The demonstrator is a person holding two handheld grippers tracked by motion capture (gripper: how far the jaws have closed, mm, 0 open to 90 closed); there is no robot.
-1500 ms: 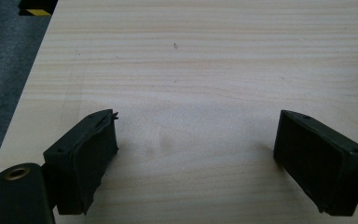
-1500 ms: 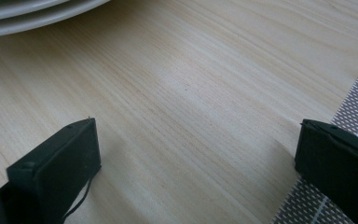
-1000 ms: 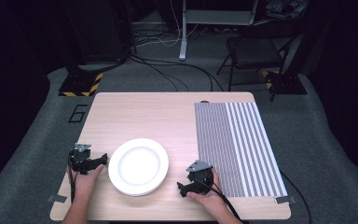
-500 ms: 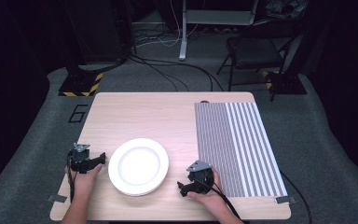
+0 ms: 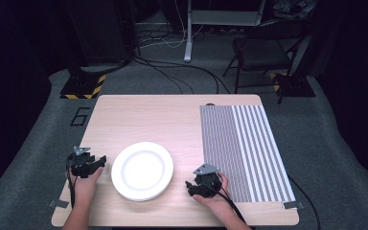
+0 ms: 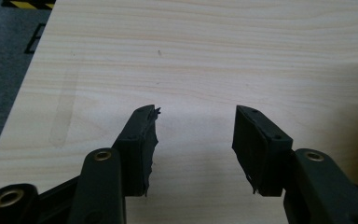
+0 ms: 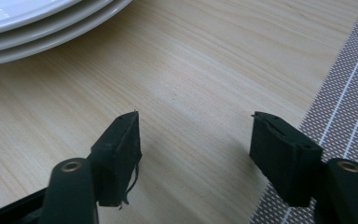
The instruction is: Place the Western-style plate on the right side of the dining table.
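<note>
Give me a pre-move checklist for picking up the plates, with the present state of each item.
1. Left claw empty, jaws apart and just been closing: ok.
2. Right claw empty, jaws apart and just been closing: ok.
3. Stack of white plates lies flat between the two claws: ok.
4. Either claw touching the plates: not ok, both are apart from them.
5. Striped mat flat, nothing on it: ok.
6. How many plates in the stack: cannot tell exactly.

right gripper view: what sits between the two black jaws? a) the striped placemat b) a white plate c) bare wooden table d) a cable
c: the right gripper has bare wooden table between its jaws, which have just been closing on nothing; the stack of white plates lies off to the upper left and the striped placemat at the right edge.
</note>
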